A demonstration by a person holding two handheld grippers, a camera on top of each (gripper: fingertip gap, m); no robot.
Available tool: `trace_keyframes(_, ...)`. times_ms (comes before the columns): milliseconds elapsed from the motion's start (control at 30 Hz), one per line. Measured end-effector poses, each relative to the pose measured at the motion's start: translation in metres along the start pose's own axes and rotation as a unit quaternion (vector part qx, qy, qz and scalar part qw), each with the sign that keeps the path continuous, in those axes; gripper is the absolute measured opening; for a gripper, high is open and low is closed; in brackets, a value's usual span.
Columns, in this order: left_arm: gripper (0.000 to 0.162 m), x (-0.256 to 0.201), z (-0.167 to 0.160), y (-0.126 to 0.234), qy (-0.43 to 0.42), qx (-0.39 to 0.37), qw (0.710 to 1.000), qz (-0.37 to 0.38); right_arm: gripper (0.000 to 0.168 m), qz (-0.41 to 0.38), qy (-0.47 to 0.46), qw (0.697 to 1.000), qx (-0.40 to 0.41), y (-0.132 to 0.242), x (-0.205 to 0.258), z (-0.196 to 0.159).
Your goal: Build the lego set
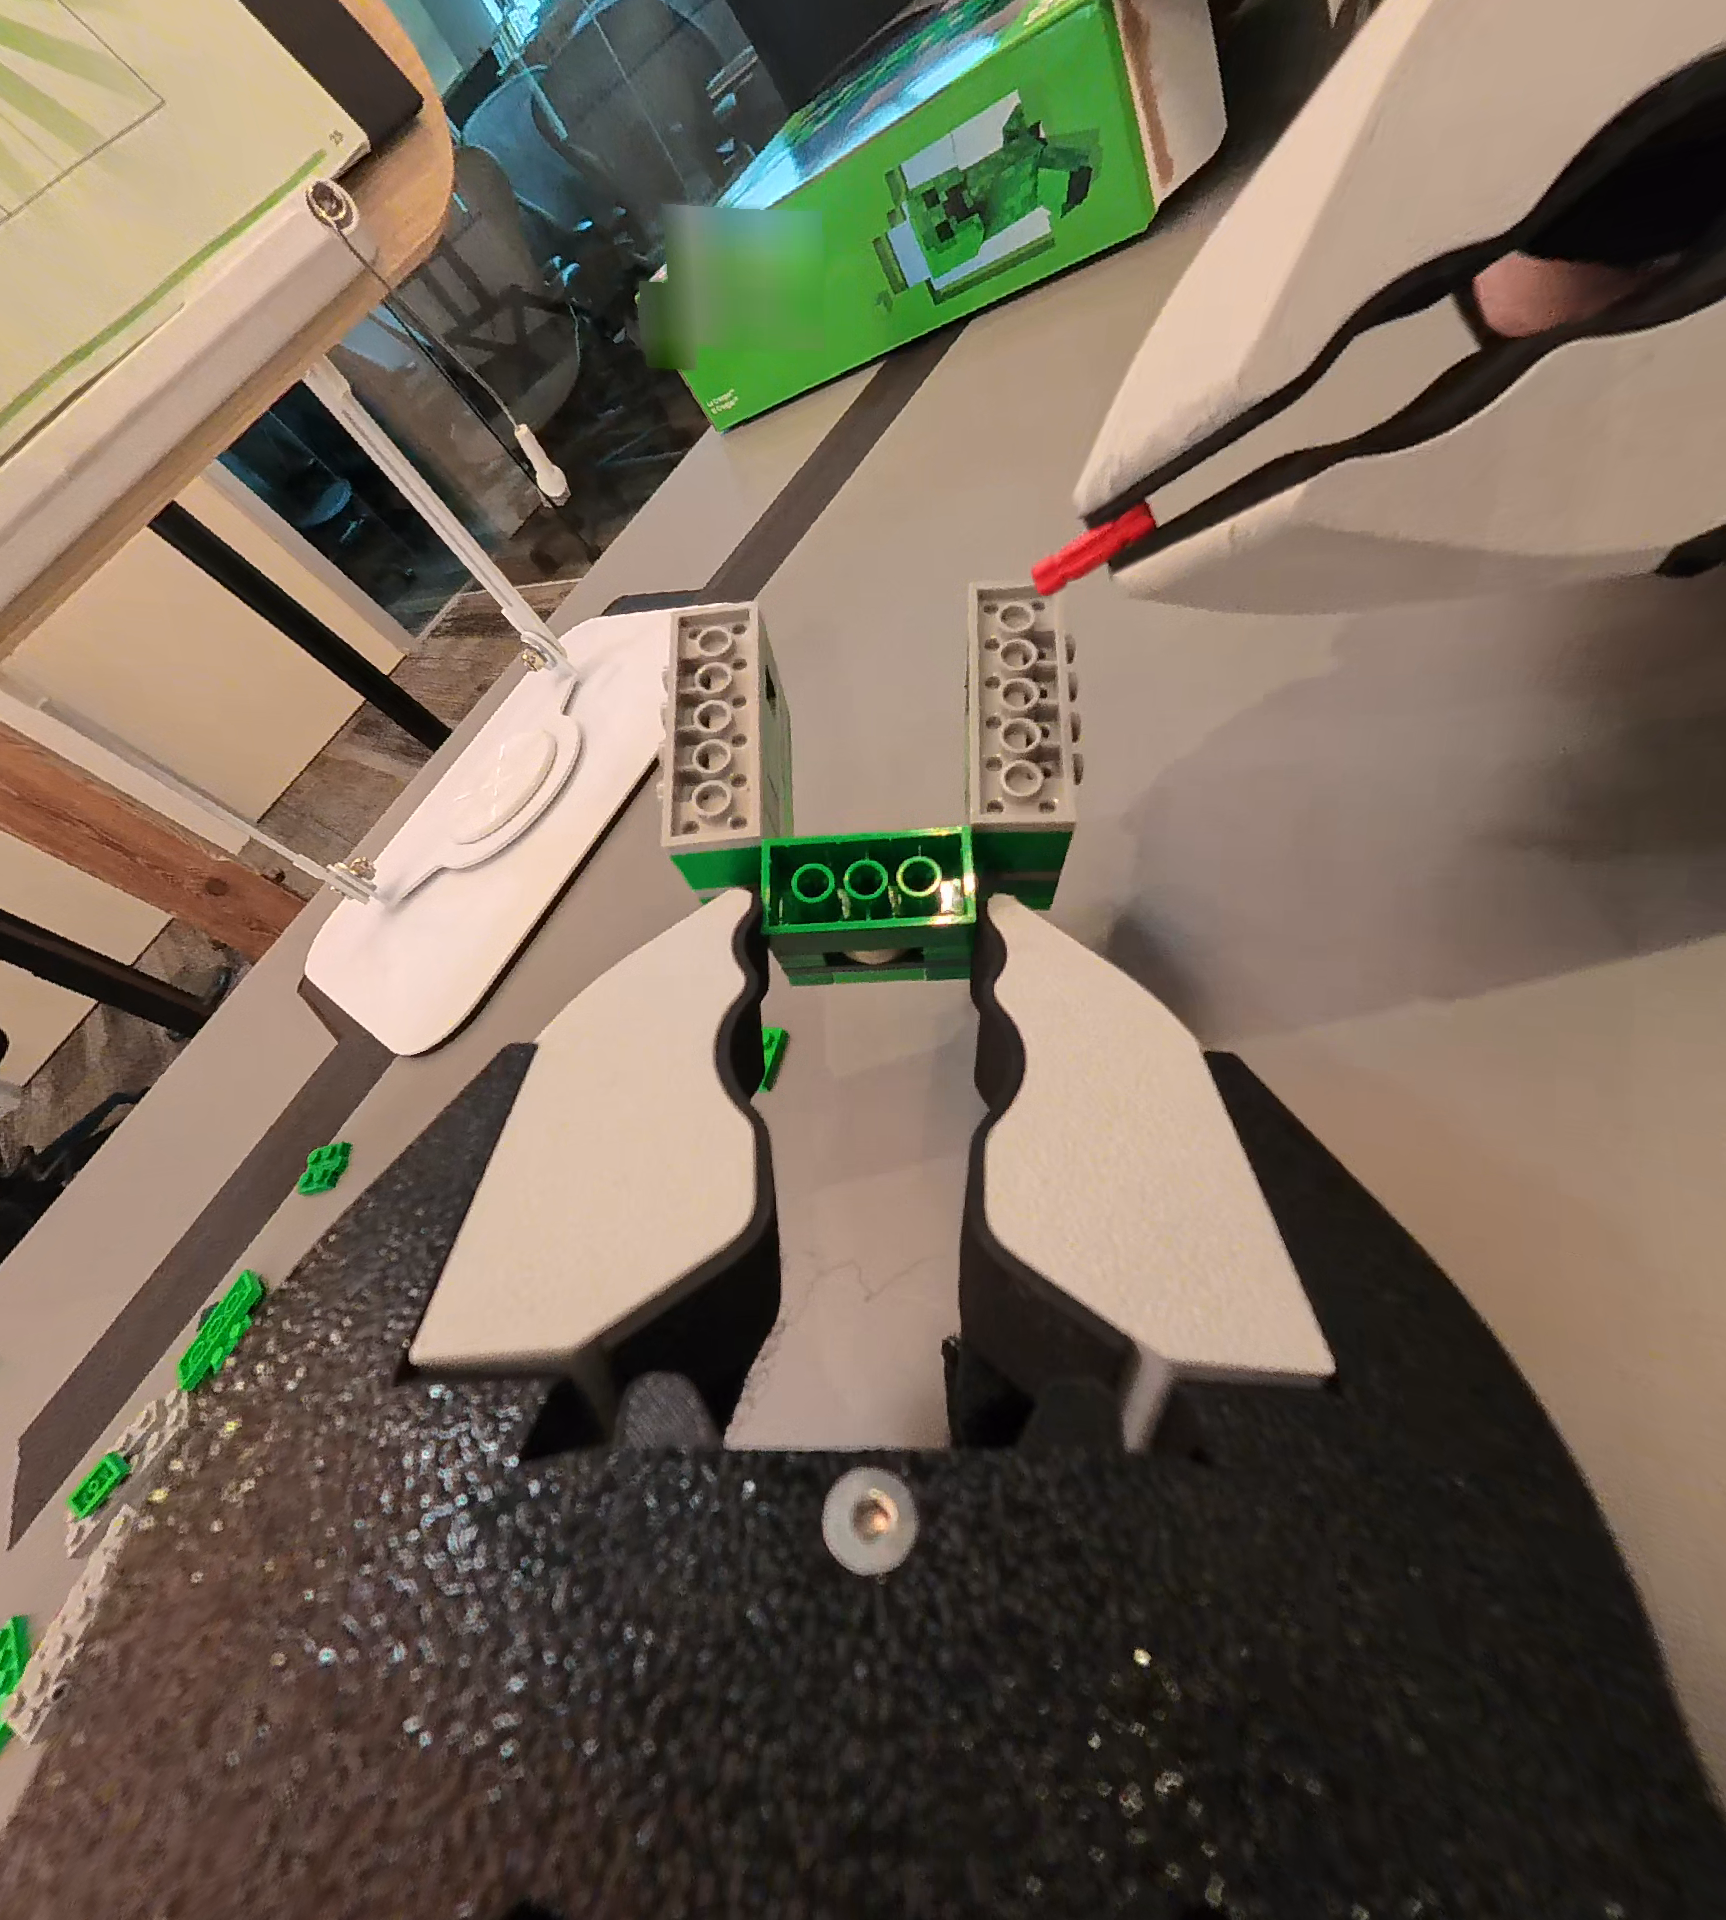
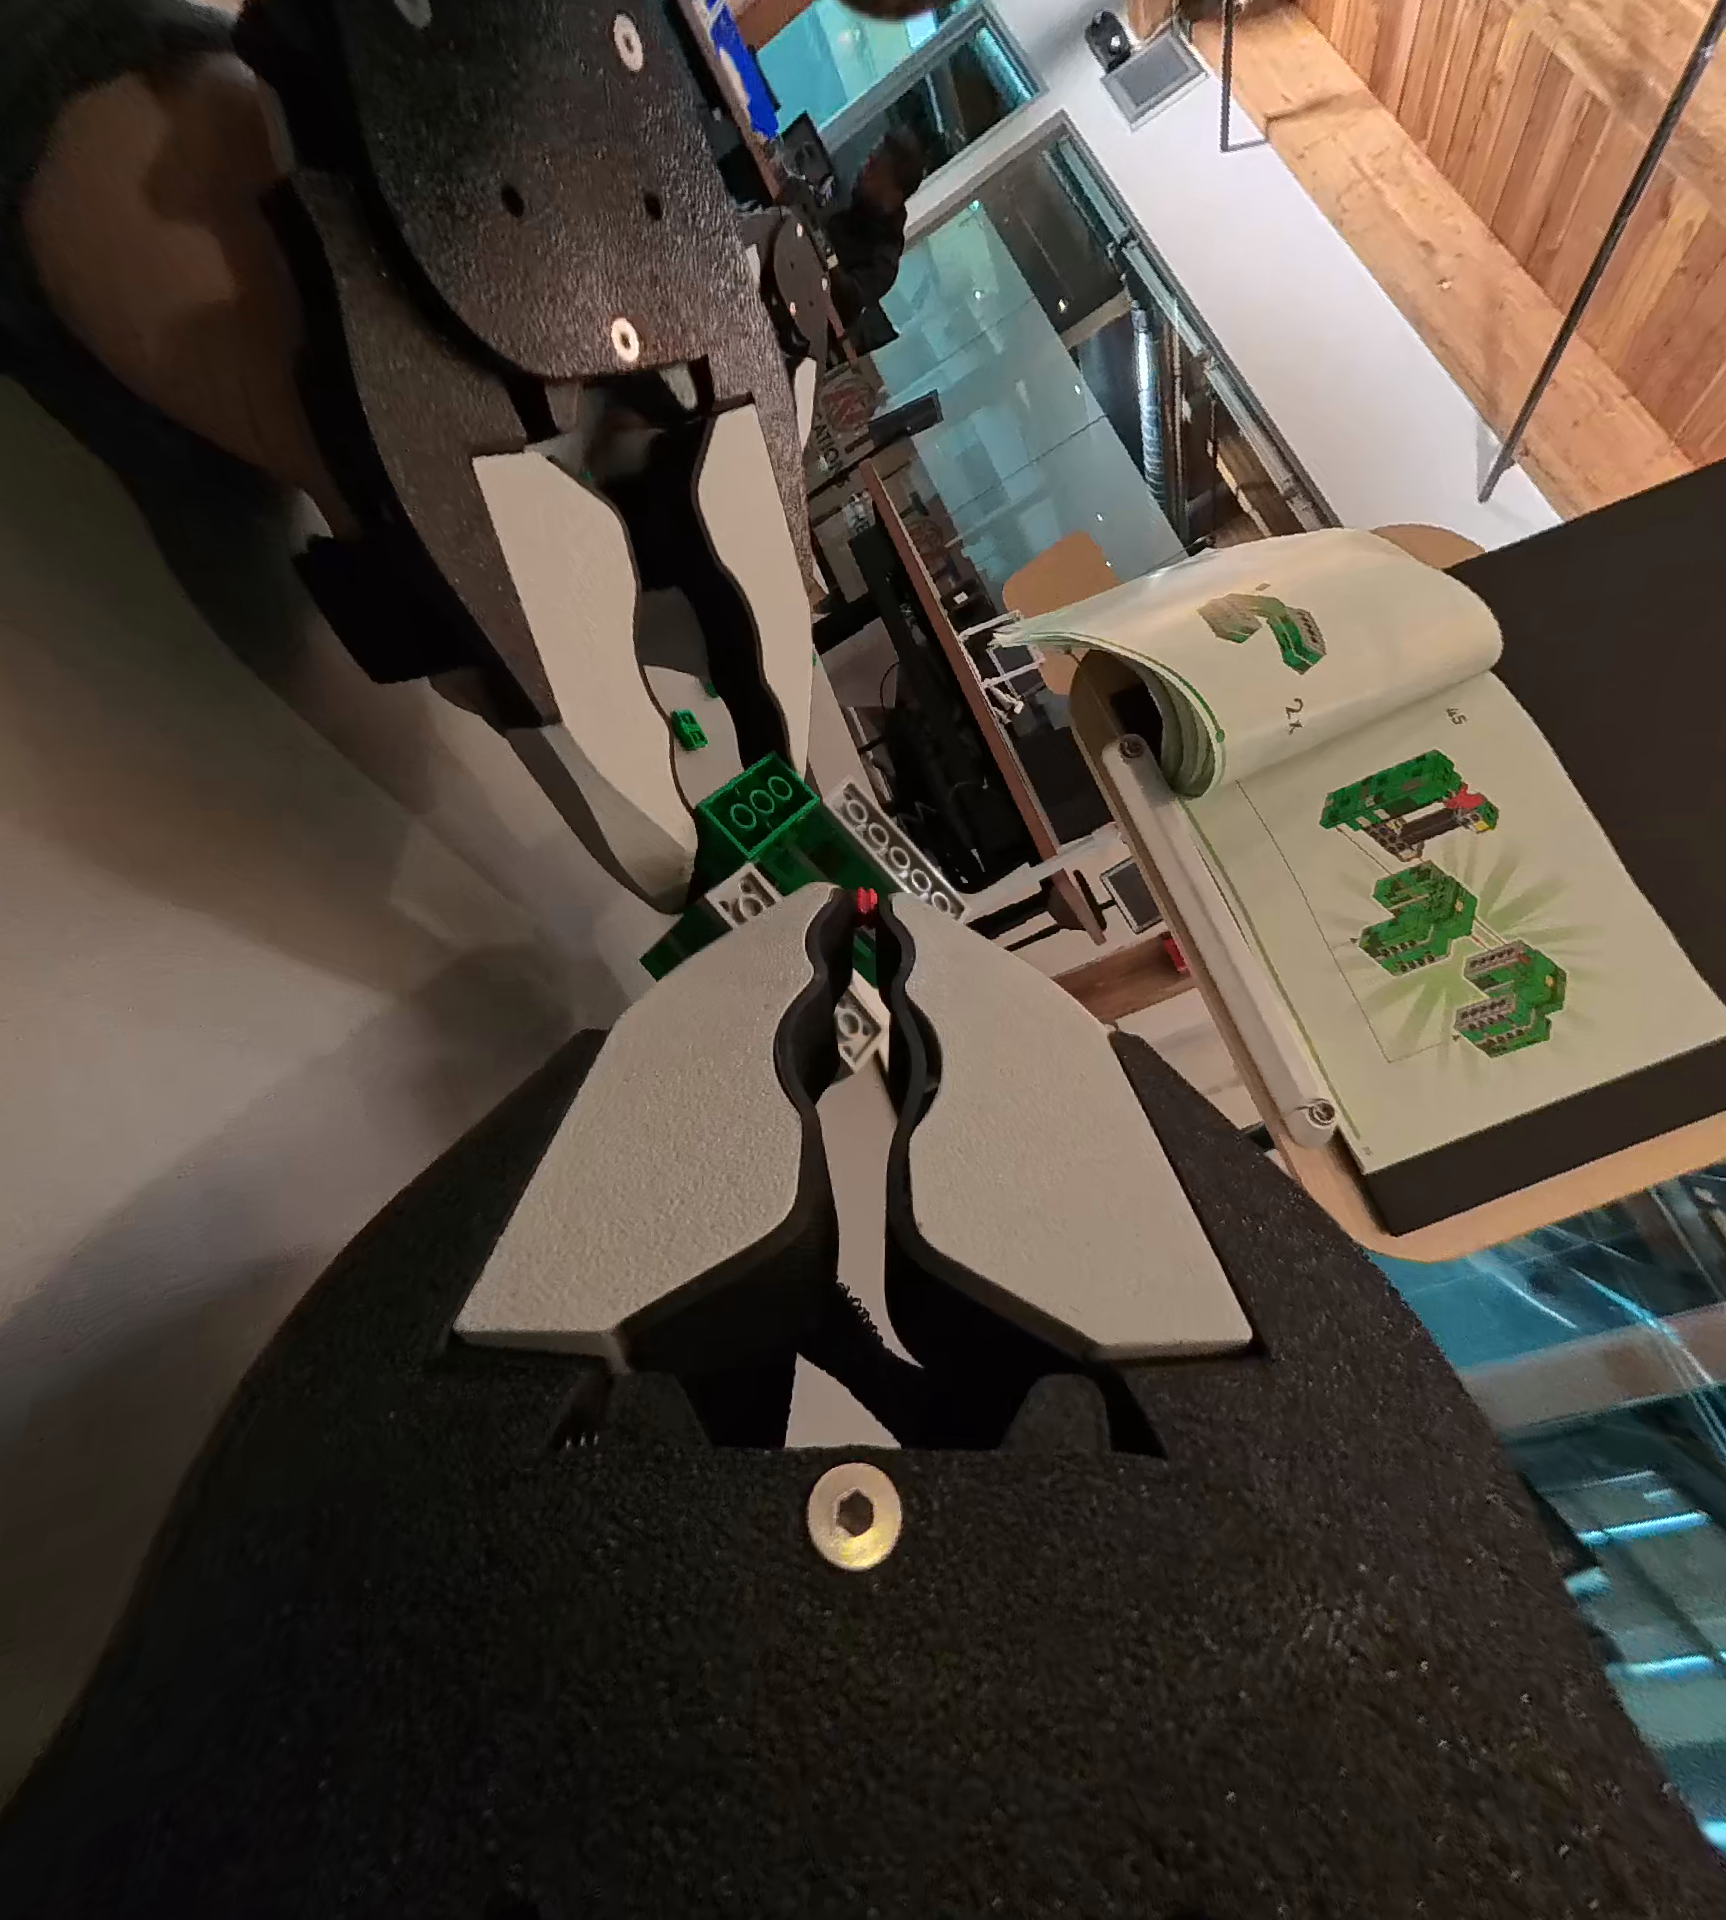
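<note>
Holding the green-and-grey lego assembly [image 1: 869, 831] up off the grey table [image 1: 1358, 935], left gripper [image 1: 869, 940] part-way open with its fingers pressed on either side of the green brick at the assembly's near end. Gripping there, apparently, to leave the two grey beams projecting from that brick free and their holes exposed.

Bringing a small red pin [image 1: 1087, 553] in at the far tip of the assembly's right-hand grey beam, right gripper [image 1: 1113, 540] nearly shut, pinching the pin's back end so that most of its length sticks out past the fingertips. Probably lining the pin up for a hole in that beam; not yet seated, though whether touching the beam cannot be told.

Keeping the open instruction booklet [image 2: 1461, 883] propped on a stand beyond the assembly, pages facing the work, presumably for reference. Leaving the green set box [image 1: 942, 208] farther back behind the assembly, and loose green plates [image 1: 220, 1330] scattered on the table to the assembly's near left.
</note>
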State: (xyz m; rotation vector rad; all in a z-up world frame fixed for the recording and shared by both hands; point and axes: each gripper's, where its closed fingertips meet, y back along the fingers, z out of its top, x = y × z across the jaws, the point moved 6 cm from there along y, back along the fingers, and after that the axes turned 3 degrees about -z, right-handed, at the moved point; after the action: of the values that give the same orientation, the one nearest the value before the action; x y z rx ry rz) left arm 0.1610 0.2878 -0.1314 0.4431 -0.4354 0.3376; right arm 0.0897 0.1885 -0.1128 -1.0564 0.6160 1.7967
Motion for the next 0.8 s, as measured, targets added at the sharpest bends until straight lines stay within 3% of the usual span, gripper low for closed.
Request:
trace_keyframes(233, 0.037, 0.000, -0.001, -0.001, -0.001, 0.005, 1.000, 0.002, 0.003, 0.024, -0.051, 0.998, 0.008, -0.001, -0.006, 0.002)
trace_keyframes(333, 0.037, 0.001, -0.001, -0.001, 0.001, 0.006, 1.000, 0.004, 0.004, 0.136, -0.077, 0.985, 0.077, 0.000, -0.007, -0.005)
trace_keyframes(433, 0.037, 0.002, -0.002, -0.001, 0.004, 0.006, 1.000, 0.005, 0.004, 0.323, -0.157, 0.916, 0.180, 0.014, -0.007, -0.016)
trace_keyframes(500, 0.037, 0.002, -0.002, -0.002, 0.004, 0.005, 1.000, 0.004, 0.004, 0.396, -0.182, 0.874, 0.217, 0.025, -0.011, -0.021)
trace_keyframes(800, 0.037, 0.000, -0.001, -0.003, -0.004, 0.009, 1.000, -0.001, 0.004, 0.539, -0.139, 0.772, 0.306, 0.038, -0.005, -0.030)
